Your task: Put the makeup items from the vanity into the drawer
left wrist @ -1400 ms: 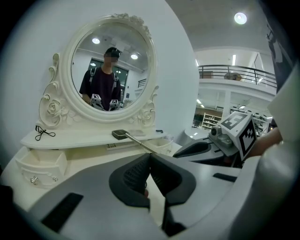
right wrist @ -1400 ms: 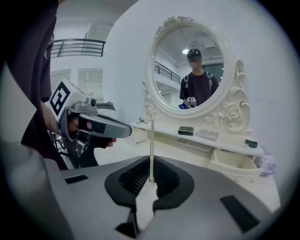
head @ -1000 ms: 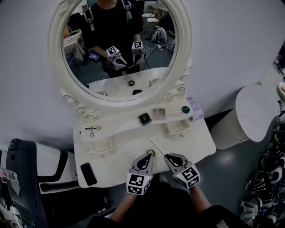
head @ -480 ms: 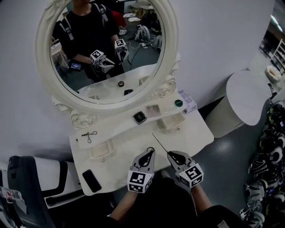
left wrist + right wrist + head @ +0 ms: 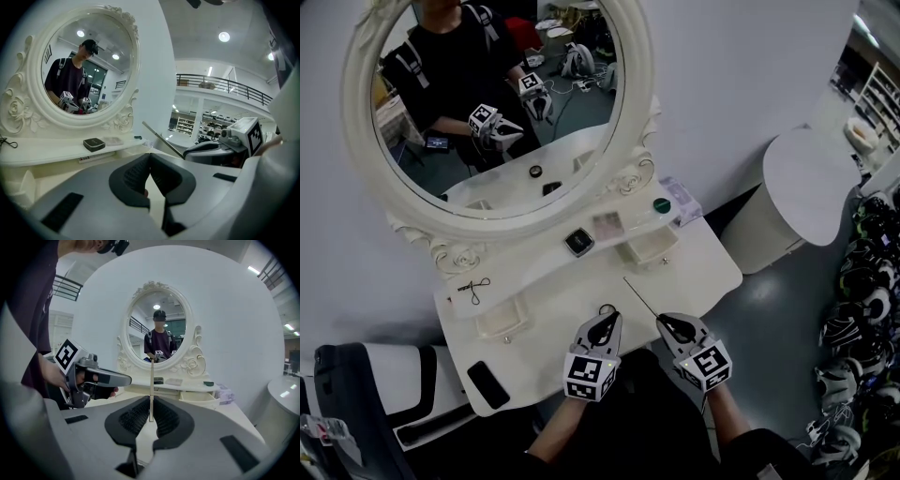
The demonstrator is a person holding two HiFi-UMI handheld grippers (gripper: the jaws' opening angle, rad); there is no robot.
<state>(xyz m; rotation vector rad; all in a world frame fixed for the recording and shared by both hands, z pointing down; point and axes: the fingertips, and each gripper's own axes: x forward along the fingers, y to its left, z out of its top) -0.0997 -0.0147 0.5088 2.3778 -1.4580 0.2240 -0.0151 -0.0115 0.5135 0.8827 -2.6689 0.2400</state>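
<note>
Desk (image 5: 548, 314) front edge: left claw (image 5: 606, 319) pressed together, nothing certain between; likely parked out of the way. Right claw (image 5: 662, 322) pinches 1 thin stick (image 5: 639, 298) at its base, tip angled up, probably to clear the desk en route to the open drawer (image 5: 649, 251), still apart.

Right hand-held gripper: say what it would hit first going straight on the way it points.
The right hand-held gripper's clamped stick leads; it would probably meet the vanity's raised shelf near the black compact. Depth unclear.
</note>
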